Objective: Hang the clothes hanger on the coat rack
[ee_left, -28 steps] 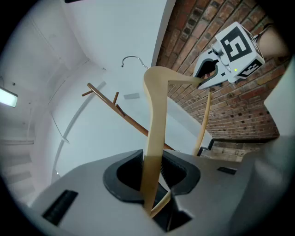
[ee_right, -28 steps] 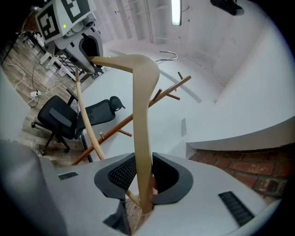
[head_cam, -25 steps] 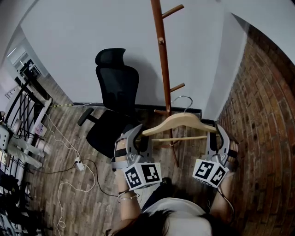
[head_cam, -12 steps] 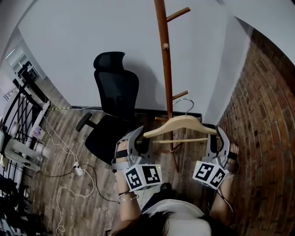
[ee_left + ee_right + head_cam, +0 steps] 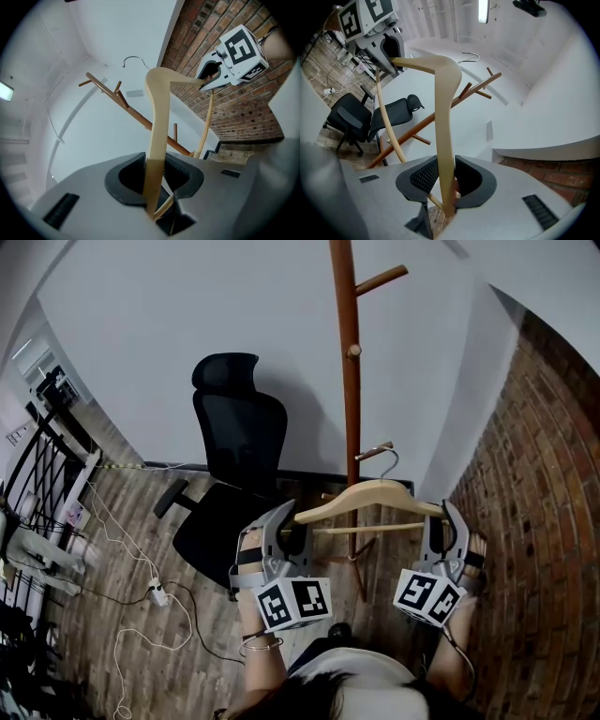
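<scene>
A light wooden clothes hanger (image 5: 370,495) with a metal hook (image 5: 391,461) hangs level between my two grippers. My left gripper (image 5: 292,521) is shut on its left end, and my right gripper (image 5: 437,519) is shut on its right end. In the left gripper view the hanger arm (image 5: 157,122) runs up out of the pads of the left gripper (image 5: 157,176). The right gripper view shows the other arm (image 5: 443,122) pinched in the right gripper (image 5: 446,180). The brown wooden coat rack (image 5: 351,381) stands just behind the hanger. The hook sits close to the tip of a lower peg (image 5: 373,451).
A black office chair (image 5: 234,456) stands left of the rack on the wood floor. A brick wall (image 5: 534,484) closes the right side, a white wall (image 5: 187,324) lies behind. Cables and a power strip (image 5: 157,594) trail at the left, beside a metal shelf (image 5: 42,474).
Both grippers have carried the hanger toward the coat rack. The hook has come nearer the lower peg. The grips have not changed.
</scene>
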The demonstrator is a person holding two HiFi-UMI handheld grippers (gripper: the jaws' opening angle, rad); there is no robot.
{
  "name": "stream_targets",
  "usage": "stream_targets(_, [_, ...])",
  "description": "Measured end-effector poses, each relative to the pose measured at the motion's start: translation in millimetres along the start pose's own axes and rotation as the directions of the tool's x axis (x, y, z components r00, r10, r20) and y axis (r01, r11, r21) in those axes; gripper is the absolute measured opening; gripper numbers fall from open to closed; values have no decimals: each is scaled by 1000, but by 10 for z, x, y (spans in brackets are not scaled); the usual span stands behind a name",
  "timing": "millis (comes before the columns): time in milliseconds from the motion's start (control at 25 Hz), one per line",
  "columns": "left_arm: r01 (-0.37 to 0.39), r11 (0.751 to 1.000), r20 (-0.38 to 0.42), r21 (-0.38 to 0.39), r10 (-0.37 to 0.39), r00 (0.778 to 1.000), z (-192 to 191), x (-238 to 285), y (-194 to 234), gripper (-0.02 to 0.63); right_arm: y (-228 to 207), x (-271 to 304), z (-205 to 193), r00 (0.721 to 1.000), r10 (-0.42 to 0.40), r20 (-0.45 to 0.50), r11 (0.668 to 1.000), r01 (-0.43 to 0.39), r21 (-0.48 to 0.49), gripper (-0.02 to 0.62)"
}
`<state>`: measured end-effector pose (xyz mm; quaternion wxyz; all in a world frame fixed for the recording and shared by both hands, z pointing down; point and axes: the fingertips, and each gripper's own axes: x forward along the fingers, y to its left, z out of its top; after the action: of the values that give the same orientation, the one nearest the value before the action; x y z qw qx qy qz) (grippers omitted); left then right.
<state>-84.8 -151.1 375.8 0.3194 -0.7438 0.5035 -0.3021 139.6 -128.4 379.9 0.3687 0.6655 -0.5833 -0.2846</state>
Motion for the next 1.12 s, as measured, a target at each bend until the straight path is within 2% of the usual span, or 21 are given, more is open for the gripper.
stream_targets(680, [55,998,53,8,-56,997,-126,335,114,106,75,189,89,998,-24,-64,1000,23,-4,118])
stream_targets(1120, [32,999,43,-1,-32,999,-70,439,175,104,-18,332,120,999,-26,-35,1000,25,-8,118])
